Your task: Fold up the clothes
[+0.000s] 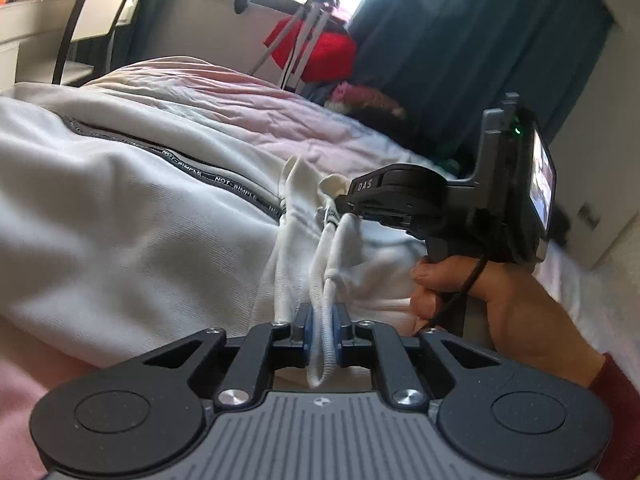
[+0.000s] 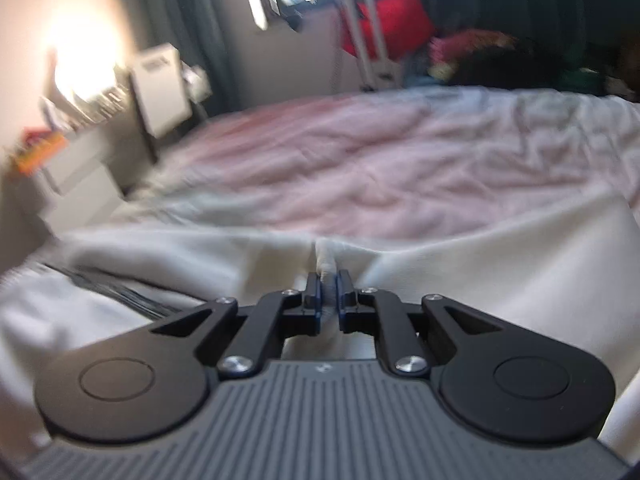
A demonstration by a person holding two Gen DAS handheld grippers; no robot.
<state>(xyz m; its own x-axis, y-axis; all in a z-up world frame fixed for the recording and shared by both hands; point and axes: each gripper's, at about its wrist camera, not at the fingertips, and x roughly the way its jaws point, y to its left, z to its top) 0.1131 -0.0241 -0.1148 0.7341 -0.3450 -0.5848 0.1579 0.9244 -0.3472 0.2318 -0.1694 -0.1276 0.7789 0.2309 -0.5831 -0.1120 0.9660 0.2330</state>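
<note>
A white zip-up jacket (image 1: 120, 216) with a dark "NOT-SIMPLE" zip band lies on a pink bed cover (image 1: 248, 108). My left gripper (image 1: 322, 316) is shut on a bunched white ribbed edge of the jacket. My right gripper (image 1: 348, 210) shows in the left wrist view, just ahead, pinching the same white fabric further up. In the right wrist view, which is blurred, the right gripper (image 2: 328, 286) is shut on a fold of the white jacket (image 2: 480, 276), with the pink cover (image 2: 360, 152) beyond.
A red bag (image 1: 320, 52) and a metal stand sit under the window past the bed. Dark curtains (image 1: 480, 40) hang at the right. A white desk with a chair (image 2: 160, 88) stands left of the bed. Mixed clothes are piled at the far bed edge.
</note>
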